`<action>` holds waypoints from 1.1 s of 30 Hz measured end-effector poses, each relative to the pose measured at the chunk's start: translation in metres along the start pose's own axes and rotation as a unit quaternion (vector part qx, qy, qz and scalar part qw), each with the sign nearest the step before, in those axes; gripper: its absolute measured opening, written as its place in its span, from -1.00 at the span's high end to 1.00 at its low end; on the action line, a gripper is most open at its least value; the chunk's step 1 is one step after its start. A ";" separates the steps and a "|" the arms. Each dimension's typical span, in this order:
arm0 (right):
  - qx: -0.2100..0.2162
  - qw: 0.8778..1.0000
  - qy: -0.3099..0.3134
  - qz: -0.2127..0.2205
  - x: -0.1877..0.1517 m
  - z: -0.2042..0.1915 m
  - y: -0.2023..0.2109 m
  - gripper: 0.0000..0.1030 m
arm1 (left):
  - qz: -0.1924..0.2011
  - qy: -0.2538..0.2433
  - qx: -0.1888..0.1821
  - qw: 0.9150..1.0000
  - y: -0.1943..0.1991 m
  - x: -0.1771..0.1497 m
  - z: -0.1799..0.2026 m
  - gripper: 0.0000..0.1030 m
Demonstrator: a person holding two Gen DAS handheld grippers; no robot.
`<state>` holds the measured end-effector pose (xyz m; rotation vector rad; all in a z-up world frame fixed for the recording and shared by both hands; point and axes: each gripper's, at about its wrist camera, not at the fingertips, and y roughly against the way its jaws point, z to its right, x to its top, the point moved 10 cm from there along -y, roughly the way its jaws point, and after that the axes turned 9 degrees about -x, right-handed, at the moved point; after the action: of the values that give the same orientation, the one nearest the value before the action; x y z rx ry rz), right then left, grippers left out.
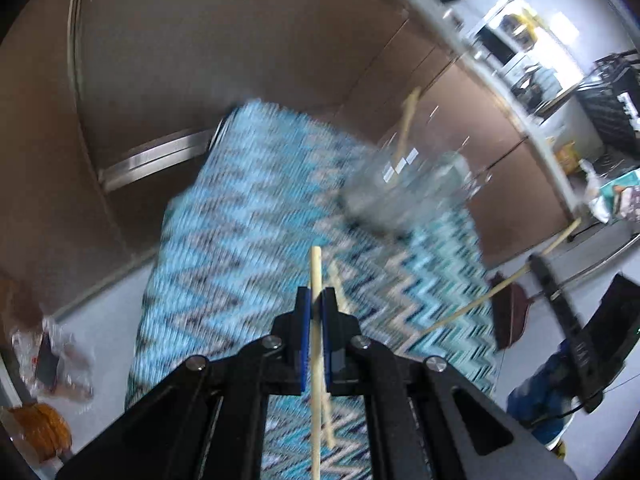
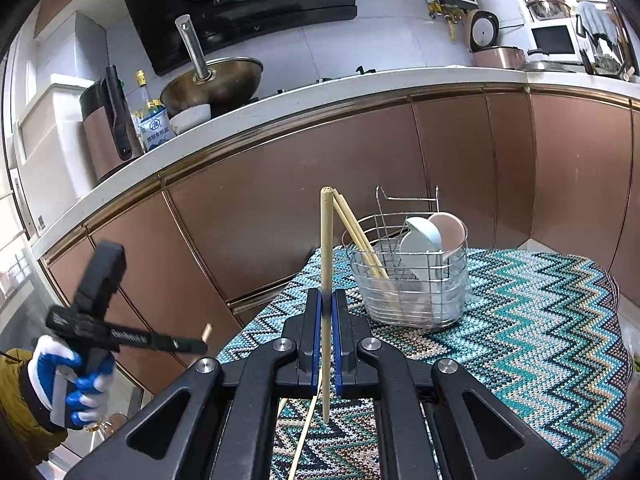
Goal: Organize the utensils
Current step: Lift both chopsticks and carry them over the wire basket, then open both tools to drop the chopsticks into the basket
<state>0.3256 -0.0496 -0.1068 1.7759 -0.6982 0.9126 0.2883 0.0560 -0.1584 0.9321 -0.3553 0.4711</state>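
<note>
The things stand on a table covered with a zigzag cloth (image 2: 540, 320) in blue, teal, white and brown. The cloth reaches over the far edge of the table and hangs down a little there. In the right wrist view, a wire basket (image 2: 408, 280) stands directly on the cloth, at about 12 o'clock from the middle of the table, near its far edge. It stands upright. In the left wrist view the same cloth (image 1: 248, 216) is blurred, and the basket (image 1: 404, 184) is at about 2 o'clock. One loose chopstick (image 1: 338, 292) lies flat on the cloth at about 6 o'clock, partly hidden.
</note>
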 end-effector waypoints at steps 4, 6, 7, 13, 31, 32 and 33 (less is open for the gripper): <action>-0.004 1.000 0.003 0.016 0.018 0.003 0.003 0.90 | 0.068 -0.036 -0.023 0.997 0.019 0.046 0.040 0.91; -0.003 1.000 0.004 0.029 0.033 0.005 0.004 0.90 | 0.101 -0.055 -0.034 0.993 0.025 0.071 0.063 0.91; -0.003 0.999 0.006 0.036 0.040 0.005 0.005 0.90 | 0.115 -0.061 -0.041 0.991 0.027 0.082 0.072 0.91; -0.001 0.996 0.025 0.091 0.097 0.005 0.006 0.90 | 0.239 -0.096 -0.075 0.963 0.041 0.154 0.130 0.91; -0.034 0.993 0.052 0.097 0.105 0.039 -0.092 0.90 | 0.388 -0.144 0.011 0.910 -0.067 0.205 0.143 0.91; -0.034 0.994 0.051 0.095 0.102 0.040 -0.094 0.90 | 0.390 -0.144 0.016 0.909 -0.070 0.202 0.139 0.90; -0.033 0.994 0.051 0.092 0.098 0.041 -0.096 0.90 | 0.391 -0.143 0.021 0.909 -0.074 0.200 0.135 0.90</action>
<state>0.4663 -0.0590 -0.0829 1.6153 -0.8257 1.0830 0.4835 -0.0476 -0.0370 0.8774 -1.0074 1.0813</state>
